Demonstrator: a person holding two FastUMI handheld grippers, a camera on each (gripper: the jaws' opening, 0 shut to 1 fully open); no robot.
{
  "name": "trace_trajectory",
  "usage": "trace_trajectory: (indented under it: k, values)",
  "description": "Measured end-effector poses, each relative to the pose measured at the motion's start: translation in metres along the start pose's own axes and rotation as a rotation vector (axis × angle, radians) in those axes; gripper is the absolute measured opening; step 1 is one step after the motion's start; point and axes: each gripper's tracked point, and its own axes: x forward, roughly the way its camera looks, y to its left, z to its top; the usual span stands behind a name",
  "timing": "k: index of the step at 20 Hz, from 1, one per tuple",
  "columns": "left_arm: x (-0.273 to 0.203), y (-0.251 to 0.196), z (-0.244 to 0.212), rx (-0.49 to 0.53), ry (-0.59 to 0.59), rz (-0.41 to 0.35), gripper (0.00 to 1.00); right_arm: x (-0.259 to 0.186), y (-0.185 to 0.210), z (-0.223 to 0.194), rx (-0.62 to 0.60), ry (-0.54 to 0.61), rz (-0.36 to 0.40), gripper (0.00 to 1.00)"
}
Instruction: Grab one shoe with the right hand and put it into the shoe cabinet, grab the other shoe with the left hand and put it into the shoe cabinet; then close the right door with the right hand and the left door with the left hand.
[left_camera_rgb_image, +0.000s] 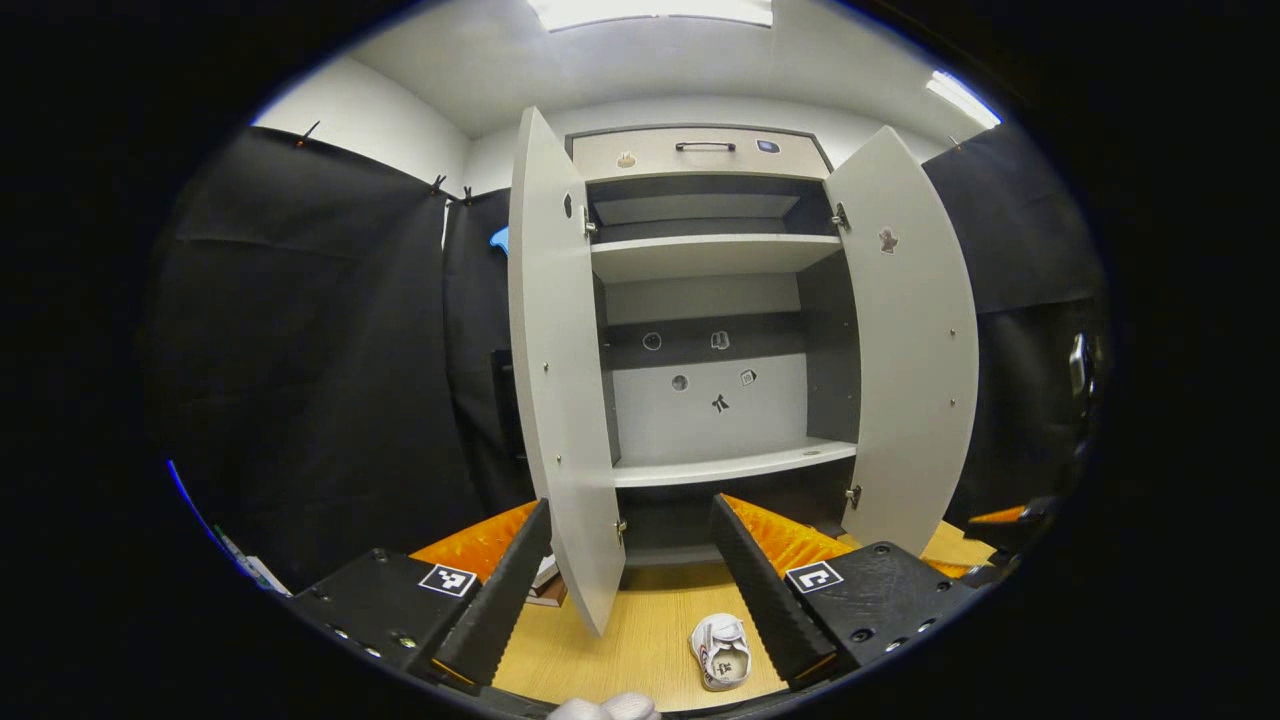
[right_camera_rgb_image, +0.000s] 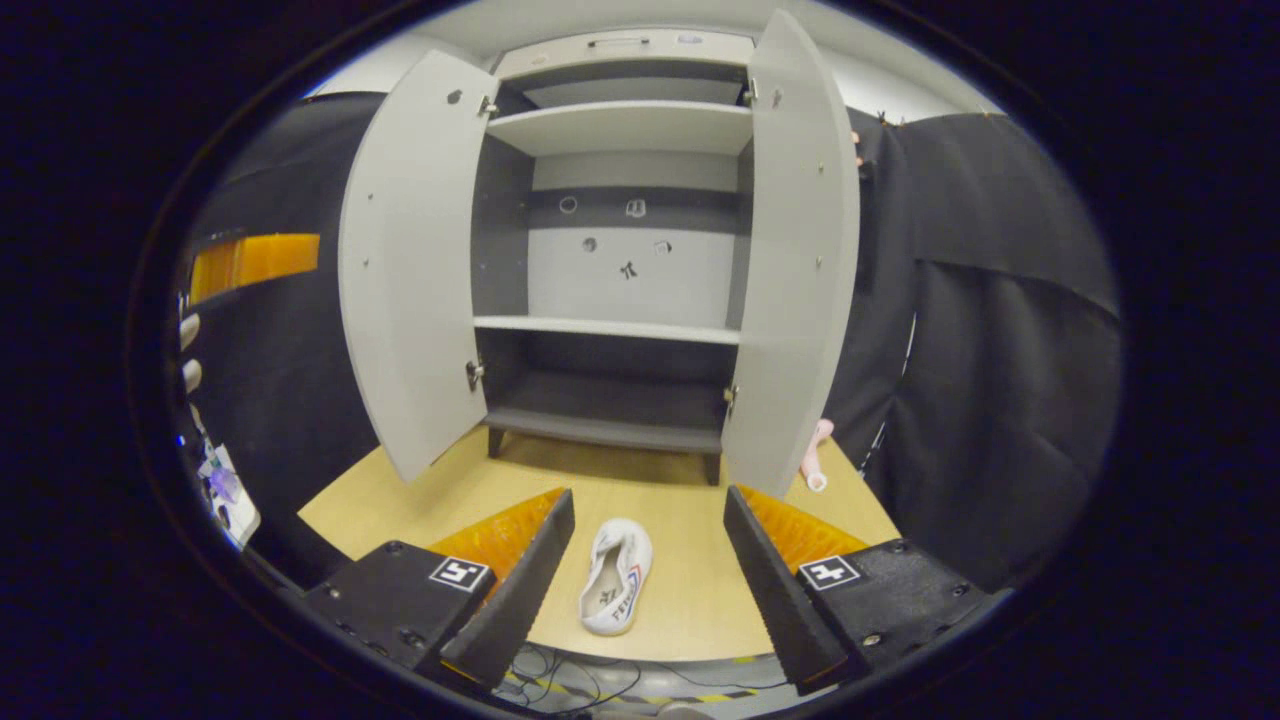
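Two white shoes are in play, both outside the cabinet. In the right gripper view one shoe (right_camera_rgb_image: 615, 575) lies on the wooden floor (right_camera_rgb_image: 690, 590) between the spread fingers of the right hand-held gripper (right_camera_rgb_image: 648, 590), opening up, its long axis running toward 12 o'clock and the cabinet. Nothing is pinched; the fingers stand apart from the shoe on both sides. In the left gripper view a shoe (left_camera_rgb_image: 722, 650) sits on the floor at 6 o'clock, just beside the right-side finger of the left hand-held gripper (left_camera_rgb_image: 632, 590), which is also spread and empty. A second white rounded form (left_camera_rgb_image: 605, 707) shows at the very bottom edge; cannot tell what it is.

Handling judgement: a small canvas-type sneaker, probably light, soft in the upper and stiffer at the sole. The collar or side wall near mid-length looks like the best hold, one finger inside the opening and one outside; a grip across the toe may collapse or slip.

Edges and room: the shoe cabinet (right_camera_rgb_image: 620, 270) stands at 12 o'clock with the left door (right_camera_rgb_image: 405, 260) and right door (right_camera_rgb_image: 795, 250) both swung wide. Shelves look bare; the middle shelf (right_camera_rgb_image: 610, 328) and bottom shelf (right_camera_rgb_image: 600, 430) give open room. Door edges flank the approach at 10 and 2 o'clock, so entry should run straight in between them. A pale pink object (right_camera_rgb_image: 815, 455) lies on the floor behind the right door.
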Motion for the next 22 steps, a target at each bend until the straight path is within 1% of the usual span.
trace_trajectory:
  k: [2,3,4,5,7,8,9,11,13,16,17,19,21,22]
  values:
    - [0.000,-0.001,-0.007,0.008,0.012,0.001,0.96,0.019,0.010,-0.041,0.005,0.095,0.020,0.98]
    - [0.001,-0.001,-0.009,0.014,0.017,0.004,0.96,0.029,0.015,-0.061,0.017,0.141,0.031,0.96]
    - [-0.001,-0.001,-0.010,0.019,0.022,0.006,0.96,0.036,0.019,-0.080,0.034,0.183,0.039,0.98]
    - [-0.001,-0.001,-0.010,0.024,0.023,0.010,0.96,0.042,0.027,-0.096,0.058,0.223,0.056,0.98]
    - [-0.001,0.001,-0.012,0.033,0.026,0.016,0.96,0.061,0.041,-0.120,0.091,0.275,0.077,0.97]
    - [-0.002,0.003,-0.012,0.037,0.031,0.018,1.00,0.070,0.047,-0.129,0.103,0.301,0.084,0.97]
    - [-0.003,0.005,-0.012,0.041,0.033,0.024,0.96,0.079,0.052,-0.135,0.114,0.306,0.093,0.97]
    - [-0.003,0.009,-0.012,0.050,0.036,0.035,0.96,0.099,0.061,-0.146,0.111,0.331,0.103,0.97]
    - [-0.004,0.013,-0.012,0.052,0.043,0.043,0.96,0.117,0.071,-0.157,0.161,0.360,0.114,0.94]
    - [-0.004,0.017,-0.014,0.059,0.052,0.062,0.96,0.145,0.069,-0.164,0.161,0.382,0.090,0.93]
    - [-0.003,0.019,-0.016,0.056,0.055,0.062,0.96,0.154,0.069,-0.165,0.160,0.387,0.085,0.92]
    - [-0.002,0.024,-0.017,0.055,0.053,0.060,0.96,0.172,0.064,-0.168,0.164,0.403,0.052,0.92]
    - [0.003,0.024,-0.019,0.062,0.060,0.065,0.96,0.192,0.065,-0.172,0.171,0.413,0.041,0.92]
    - [0.006,0.024,-0.021,0.061,0.064,0.065,0.96,0.202,0.065,-0.172,0.159,0.412,0.039,0.88]
